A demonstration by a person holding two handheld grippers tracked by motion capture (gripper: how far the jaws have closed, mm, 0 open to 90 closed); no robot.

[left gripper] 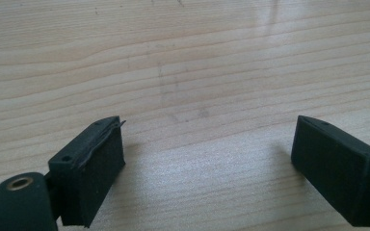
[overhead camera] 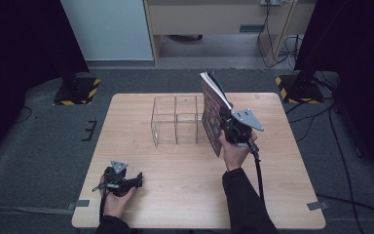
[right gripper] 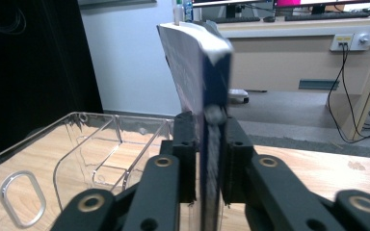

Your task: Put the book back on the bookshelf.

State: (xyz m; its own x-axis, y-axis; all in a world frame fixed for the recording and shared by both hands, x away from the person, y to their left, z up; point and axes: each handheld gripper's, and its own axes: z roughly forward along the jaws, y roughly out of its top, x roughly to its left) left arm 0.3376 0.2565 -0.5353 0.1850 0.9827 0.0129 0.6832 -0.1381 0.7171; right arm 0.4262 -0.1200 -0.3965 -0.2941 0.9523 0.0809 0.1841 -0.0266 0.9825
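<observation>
A book (overhead camera: 213, 114) with a dark cover stands upright on its edge, just right of a clear plastic divided box (overhead camera: 175, 122) at the table's middle back. My right gripper (overhead camera: 222, 122) is shut on the book's near edge. In the right gripper view the two pads (right gripper: 185, 159) press both sides of the book (right gripper: 200, 62), and the clear box (right gripper: 77, 149) lies to its left. My left gripper (overhead camera: 137, 179) rests low near the table's front left, pointing right. Its jaws stand wide apart over bare wood (left gripper: 197, 72), with nothing between them (left gripper: 207, 139).
The wooden table (overhead camera: 272, 185) stands on grey carpet. Black stands with yellow-striped bases (overhead camera: 78, 90) (overhead camera: 297, 87) sit at its back corners. Cables (overhead camera: 341, 161) trail over the floor on the right. A wooden desk (overhead camera: 214, 19) stands beyond.
</observation>
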